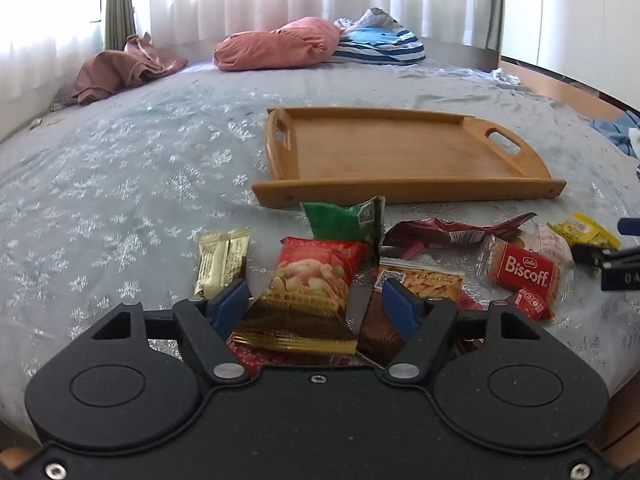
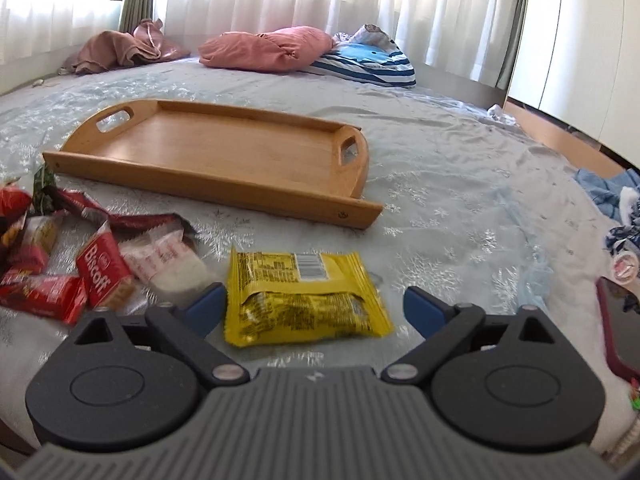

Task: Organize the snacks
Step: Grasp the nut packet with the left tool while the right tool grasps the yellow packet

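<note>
So the snacks are dumped in a loose pile on the bed [image 1: 120,168], right in front of the near rim of the wooden tray [image 1: 400,192], which sits at about 12 o'clock from the pile with its floor bare.

The left hand-held gripper [image 1: 316,300] has its blue pads either side of the red-and-gold snack pack [image 1: 308,292]. The left pad looks like it's touching the pack's edge, the right one sits off against a brown wrapper, so it's partly closed around the pack; a proper squeeze can't be told from this angle. A gold sachet [image 1: 222,260] lies at 10 o'clock from it, a green bag [image 1: 344,222] at 12, and the Biscoff packet [image 1: 524,272] out at 2.

The right hand-held gripper [image 2: 316,312] is spread wide and released, with the yellow packet [image 2: 304,296] lying flat between the pads, touching neither. Plenty of bare sheet at its 3 o'clock until a dark red phone [image 2: 616,328] near the bed's edge. Pillows [image 2: 272,48] are well back at 12 o'clock.
</note>
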`<state>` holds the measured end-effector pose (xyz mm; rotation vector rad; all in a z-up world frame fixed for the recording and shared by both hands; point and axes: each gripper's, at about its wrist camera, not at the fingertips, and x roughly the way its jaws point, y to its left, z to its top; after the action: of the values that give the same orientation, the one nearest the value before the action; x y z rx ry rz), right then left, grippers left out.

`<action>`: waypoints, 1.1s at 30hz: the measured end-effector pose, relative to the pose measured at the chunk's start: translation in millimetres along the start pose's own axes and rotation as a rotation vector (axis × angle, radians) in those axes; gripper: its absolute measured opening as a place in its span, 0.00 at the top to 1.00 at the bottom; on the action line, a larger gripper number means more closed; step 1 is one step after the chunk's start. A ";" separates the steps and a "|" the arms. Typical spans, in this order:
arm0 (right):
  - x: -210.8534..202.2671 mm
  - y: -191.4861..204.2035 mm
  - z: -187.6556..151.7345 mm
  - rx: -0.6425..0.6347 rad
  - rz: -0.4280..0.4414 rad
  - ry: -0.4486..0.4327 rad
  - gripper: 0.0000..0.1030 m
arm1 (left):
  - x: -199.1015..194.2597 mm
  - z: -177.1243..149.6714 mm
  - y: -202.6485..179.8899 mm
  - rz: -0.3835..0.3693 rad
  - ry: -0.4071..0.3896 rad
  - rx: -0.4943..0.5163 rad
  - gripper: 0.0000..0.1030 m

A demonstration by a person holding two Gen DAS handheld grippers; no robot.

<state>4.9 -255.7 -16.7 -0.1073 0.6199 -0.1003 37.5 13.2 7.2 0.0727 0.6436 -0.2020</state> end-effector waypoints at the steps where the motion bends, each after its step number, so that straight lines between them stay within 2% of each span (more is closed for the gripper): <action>1: 3.1 -1.6 1.4 0.010 0.006 0.000 0.00 | -0.6 0.9 0.5 -0.004 0.000 -0.007 0.38; 3: 8.0 -3.8 3.4 0.026 0.016 0.003 0.00 | -2.5 2.8 2.6 -0.011 0.005 -0.032 0.52; 6: 14.6 -4.0 4.3 0.035 0.021 0.016 0.03 | -6.1 4.3 5.5 -0.013 0.009 -0.058 0.53; 9: 16.6 -5.6 2.4 0.079 0.046 0.031 0.15 | -10.4 4.6 4.5 -0.002 0.005 -0.059 0.55; 11: 15.2 -5.0 1.3 0.094 0.038 0.027 0.27 | -14.6 5.1 3.3 0.005 -0.006 -0.054 0.56; 16: 3.7 2.6 2.0 0.066 0.037 0.001 0.36 | -27.9 11.9 1.4 0.017 -0.036 -0.056 0.58; 24: -14.7 6.4 13.3 0.092 0.065 -0.041 0.36 | -42.6 31.9 4.8 -0.001 -0.069 -0.101 0.59; 28: -14.7 6.2 25.4 0.120 0.085 -0.032 0.36 | -39.8 50.8 1.7 -0.009 -0.075 -0.109 0.59; 33: -6.9 9.6 47.5 0.128 0.122 -0.029 0.36 | -26.7 82.9 -4.6 -0.054 -0.076 -0.132 0.59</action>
<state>27.6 -242.0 24.4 0.0531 0.5881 -0.0208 64.5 2.3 89.4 -0.0794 0.5820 -0.2125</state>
